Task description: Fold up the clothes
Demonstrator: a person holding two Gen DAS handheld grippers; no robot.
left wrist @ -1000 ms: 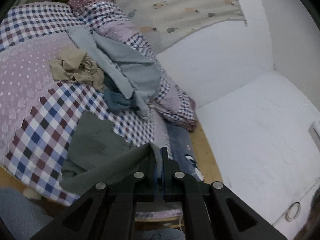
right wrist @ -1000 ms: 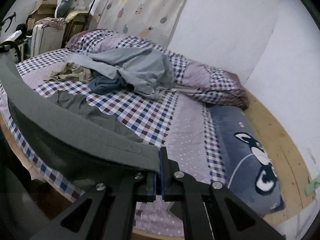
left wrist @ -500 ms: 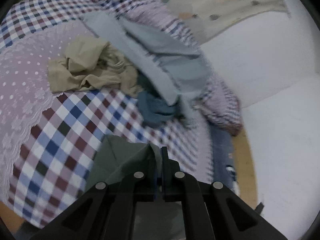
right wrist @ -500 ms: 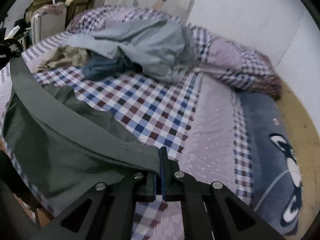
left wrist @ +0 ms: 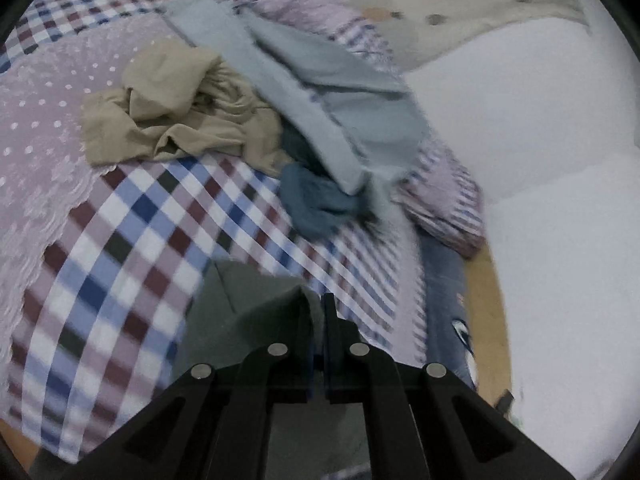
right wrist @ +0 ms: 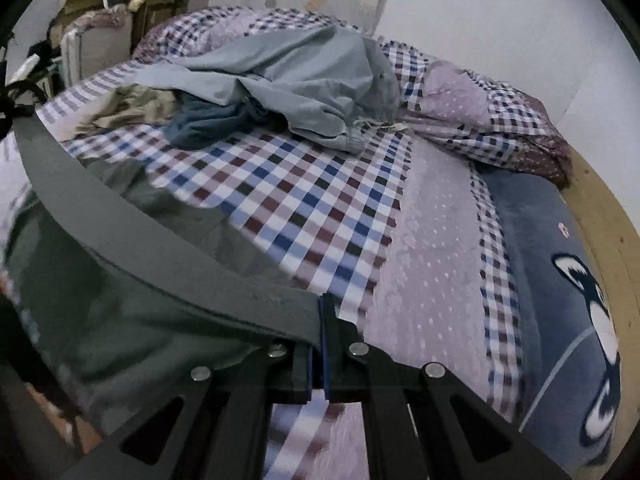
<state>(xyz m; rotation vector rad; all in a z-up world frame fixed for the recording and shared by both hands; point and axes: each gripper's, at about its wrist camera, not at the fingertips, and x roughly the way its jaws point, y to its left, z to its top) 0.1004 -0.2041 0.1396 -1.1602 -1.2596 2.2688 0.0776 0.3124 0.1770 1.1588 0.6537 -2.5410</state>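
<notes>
A dark green garment (right wrist: 132, 280) hangs stretched between my two grippers above the near part of the bed. My right gripper (right wrist: 318, 312) is shut on one end of its thick waistband (right wrist: 120, 232), which runs off to the upper left. My left gripper (left wrist: 318, 308) is shut on another corner of the same green garment (left wrist: 244, 300), which bunches just in front of the jaws. Further back on the bed lie a crumpled beige garment (left wrist: 172, 108), a teal garment (left wrist: 316, 204) and a pale grey-blue garment (left wrist: 320, 92).
The bed has a checked and dotted pink cover (right wrist: 320, 208). A rolled checked quilt (right wrist: 500, 120) and a blue cartoon blanket (right wrist: 568, 300) lie along its right side by a wooden edge (right wrist: 608, 216). Boxes and clutter (right wrist: 100, 12) stand at the far left; white walls are behind.
Both grippers have moved forward and lower over the bed, carrying the green garment with them. More of the garment now rests on the checked cover. The clothes pile looks nearer.
</notes>
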